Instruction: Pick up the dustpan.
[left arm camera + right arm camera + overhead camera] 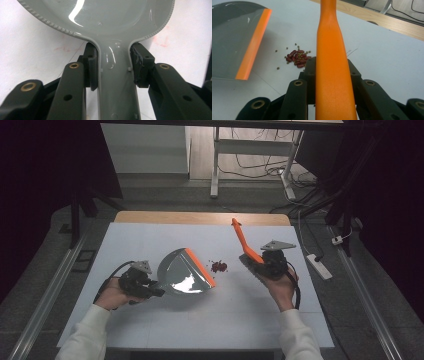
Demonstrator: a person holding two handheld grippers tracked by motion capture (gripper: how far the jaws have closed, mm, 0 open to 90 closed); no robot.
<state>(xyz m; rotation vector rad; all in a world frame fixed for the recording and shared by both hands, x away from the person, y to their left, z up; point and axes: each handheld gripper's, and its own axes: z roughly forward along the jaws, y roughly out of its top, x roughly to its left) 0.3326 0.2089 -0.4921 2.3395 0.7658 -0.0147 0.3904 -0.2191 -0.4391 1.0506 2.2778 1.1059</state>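
High view: left gripper (156, 291) clamps grey dustpan (184, 276); right gripper (261, 261) clamps orange brush handle (244, 242); beans (218, 266) lie between on table (150, 240).
Left gripper view: pads pinch the dustpan's handle.
Right gripper view: jaws grip the handle; bristles apparently hidden.

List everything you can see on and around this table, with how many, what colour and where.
dustpan: one, grey with an orange front lip, left of middle on the table, its handle held by the left gripper
brush: one, orange handle, right of middle, held by the right gripper
beans: a small pile, dark red with a few tiny greenish bits around it, between dustpan and brush
table: one, white top with a wooden far edge
power strip: one, white, on the floor at the right
left gripper: black, jaws shut on the dustpan
right gripper: black, jaws shut on the brush
sleeves: two, white, near edge
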